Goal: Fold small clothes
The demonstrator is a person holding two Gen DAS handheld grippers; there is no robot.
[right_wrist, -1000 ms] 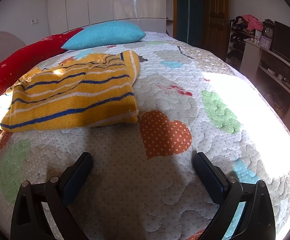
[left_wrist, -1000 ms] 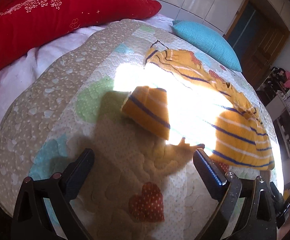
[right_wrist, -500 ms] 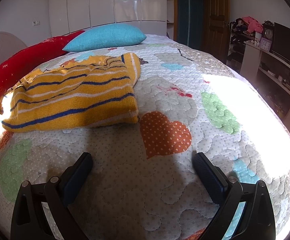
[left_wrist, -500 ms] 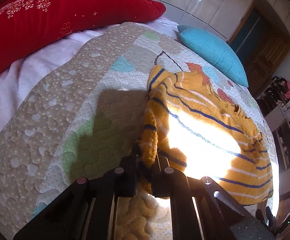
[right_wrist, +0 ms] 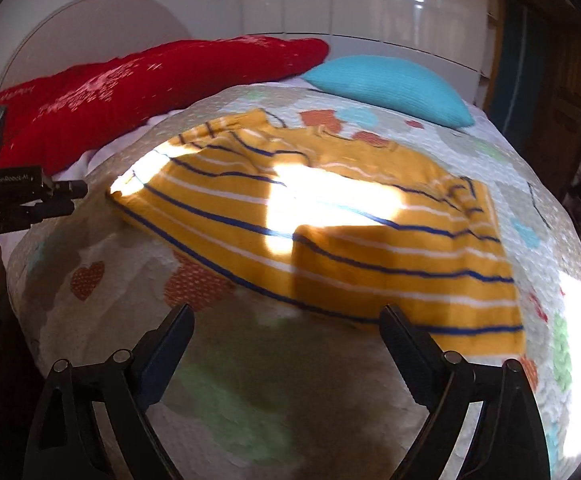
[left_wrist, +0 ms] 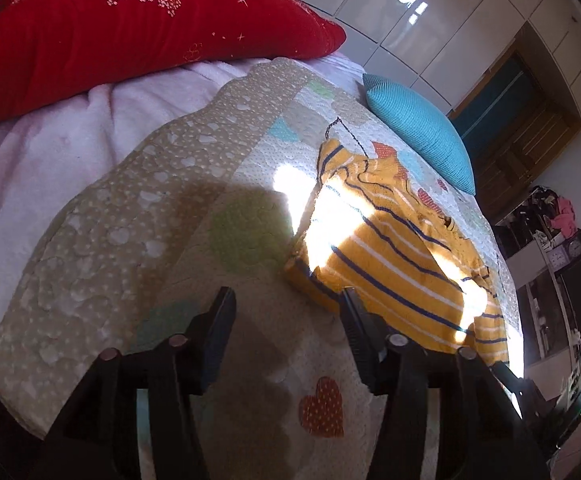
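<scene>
A small yellow sweater with blue and white stripes lies on the quilted bed, its sleeve folded in over the body. My left gripper is open and empty, just in front of the sweater's near left edge. In the right wrist view the sweater spreads across the middle of the bed. My right gripper is open and empty, just short of the sweater's near hem. The left gripper's body shows at the left edge of that view.
A red pillow and a blue pillow lie at the head of the bed. The patchwork quilt covers the bed over a white blanket. Shelves with clutter stand beyond the far side.
My left gripper let go of the sleeve, opened and drew back; the sleeve now lies folded on the sweater. My right gripper swung left and closer to the sweater's hem.
</scene>
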